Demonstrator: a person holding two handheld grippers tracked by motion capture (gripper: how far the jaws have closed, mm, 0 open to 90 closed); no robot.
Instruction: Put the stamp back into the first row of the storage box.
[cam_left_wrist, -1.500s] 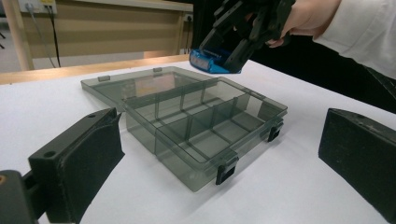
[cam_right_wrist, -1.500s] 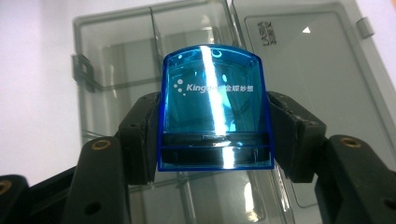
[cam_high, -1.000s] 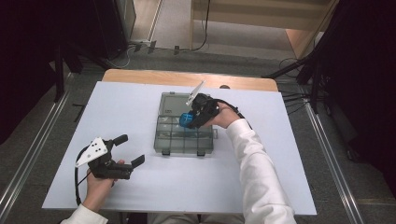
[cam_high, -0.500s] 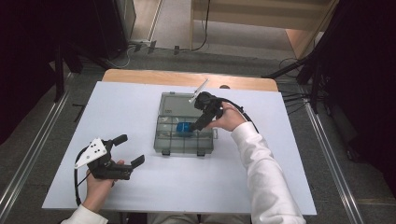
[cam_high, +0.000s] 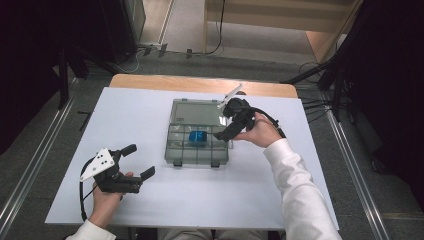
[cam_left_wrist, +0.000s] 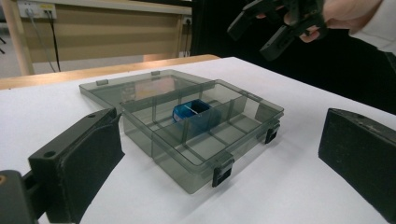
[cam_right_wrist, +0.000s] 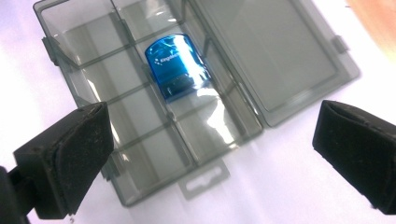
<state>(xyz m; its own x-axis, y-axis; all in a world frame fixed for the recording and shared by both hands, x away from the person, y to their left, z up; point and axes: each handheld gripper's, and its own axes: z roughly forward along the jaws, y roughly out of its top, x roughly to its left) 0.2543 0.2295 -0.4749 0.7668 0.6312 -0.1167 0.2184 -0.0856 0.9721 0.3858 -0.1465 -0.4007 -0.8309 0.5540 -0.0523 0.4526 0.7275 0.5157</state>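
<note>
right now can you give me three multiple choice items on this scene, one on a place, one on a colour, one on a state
1. Where does the small block lie?
A. on the open lid
B. in a compartment of the organiser box
C. on the bare table beside the box

2. What colour is the small block?
A. blue
B. red
C. yellow

3. How is the right gripper?
A. shut on the block
B. open, holding nothing
C. shut on the box lid

Answers:
1 B, dividers wall the block in, next to the hinge.
2 A, it shows clear blue in all three views.
3 B, the right gripper view shows its jaws wide apart with nothing between them.
</note>
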